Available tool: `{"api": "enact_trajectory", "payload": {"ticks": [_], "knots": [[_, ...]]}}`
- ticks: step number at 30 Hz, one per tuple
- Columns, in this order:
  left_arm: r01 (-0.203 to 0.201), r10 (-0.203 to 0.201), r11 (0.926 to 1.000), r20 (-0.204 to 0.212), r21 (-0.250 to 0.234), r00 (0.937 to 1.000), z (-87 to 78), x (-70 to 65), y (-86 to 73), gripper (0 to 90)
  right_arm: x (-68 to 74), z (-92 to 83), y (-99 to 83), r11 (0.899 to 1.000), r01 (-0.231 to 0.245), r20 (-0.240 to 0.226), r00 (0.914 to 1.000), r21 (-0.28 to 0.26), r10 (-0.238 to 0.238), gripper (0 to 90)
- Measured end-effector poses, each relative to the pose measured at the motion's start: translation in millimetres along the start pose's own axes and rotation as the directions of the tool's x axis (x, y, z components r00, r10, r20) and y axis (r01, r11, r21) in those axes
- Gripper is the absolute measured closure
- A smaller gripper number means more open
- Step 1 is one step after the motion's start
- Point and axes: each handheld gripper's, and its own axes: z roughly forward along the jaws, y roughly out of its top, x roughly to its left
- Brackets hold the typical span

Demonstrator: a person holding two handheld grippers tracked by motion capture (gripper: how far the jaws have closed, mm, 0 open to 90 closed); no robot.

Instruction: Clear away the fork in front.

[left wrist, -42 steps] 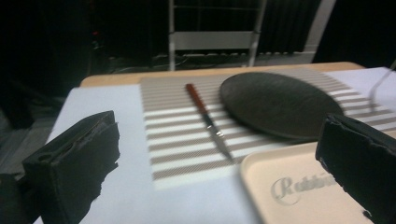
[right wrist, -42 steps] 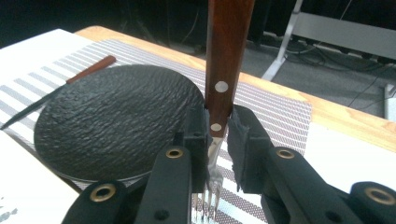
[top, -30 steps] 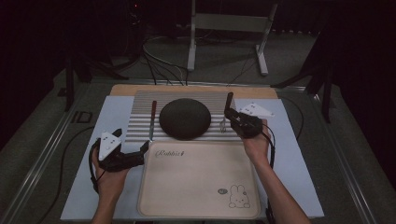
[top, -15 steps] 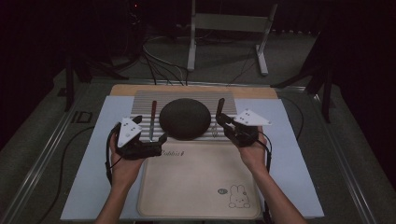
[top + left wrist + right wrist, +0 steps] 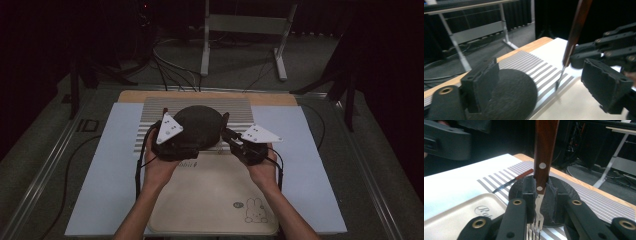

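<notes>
A dark round plate [image 5: 200, 125] lies on a striped mat [image 5: 235, 107]. My left gripper [image 5: 541, 75] is open, with one jaw over the plate's [image 5: 514, 92] near edge and the other over the beige tray [image 5: 571, 105]. In the high view the left gripper [image 5: 186, 148] sits at the plate's front left. My right gripper [image 5: 539, 185] is shut on a wooden-handled fork [image 5: 544, 150], held upright at the plate's right side [image 5: 225, 120]; the fork's tines point toward the camera. A wooden-handled knife [image 5: 510, 180] lies on the mat left of the plate.
A beige tray [image 5: 210, 200] with a rabbit print lies in front of the mat, on a white sheet [image 5: 115, 175]. A wooden board edge [image 5: 270, 98] runs behind the mat. Cables and a metal stand [image 5: 240, 30] are on the floor beyond the table.
My left gripper has moved forward and right, from the tray's left edge to the plate's front left. The right gripper with the fork has shifted slightly toward the plate.
</notes>
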Motion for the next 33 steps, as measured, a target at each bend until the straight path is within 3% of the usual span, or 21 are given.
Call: {"api": "enact_trajectory", "payload": {"ticks": [7,12,16,23,28,33], "knots": [[0.004,-0.004,0.9998,0.028,-0.019,0.9996,16.7,-15.1,10.0,32.3,5.6,4.5,0.0,1.0,-0.002,-0.018,0.9998,-0.001,0.002,77.8],[0.008,-0.008,0.9999,0.05,-0.009,0.9987,26.7,-18.1,13.6,42.8,8.5,4.8,0.8,1.0,-0.004,-0.028,0.9996,-0.004,0.004,77.9],[0.015,-0.014,0.9998,0.075,-0.01,0.9971,31.1,-18.9,13.3,59.4,13.9,3.8,2.8,1.0,-0.002,-0.042,0.9991,-0.014,0.001,77.8],[0.028,-0.026,0.9995,0.086,-0.016,0.996,31.5,-18.6,13.8,79.6,19.5,3.3,4.4,1.0,0.006,-0.056,0.9984,-0.022,-0.008,77.8],[0.017,-0.017,0.9998,0.092,-0.001,0.9956,30.4,-18.7,13.5,80.5,19.1,1.7,3.4,1.0,0.001,-0.074,0.9972,-0.013,-0.002,76.7],[0.032,-0.032,0.9995,0.086,-0.003,0.9958,28.0,-14.2,13.6,80.6,16.9,-4.4,3.6,1.0,-0.001,-0.096,0.9954,-0.024,-0.001,49.4]]}}
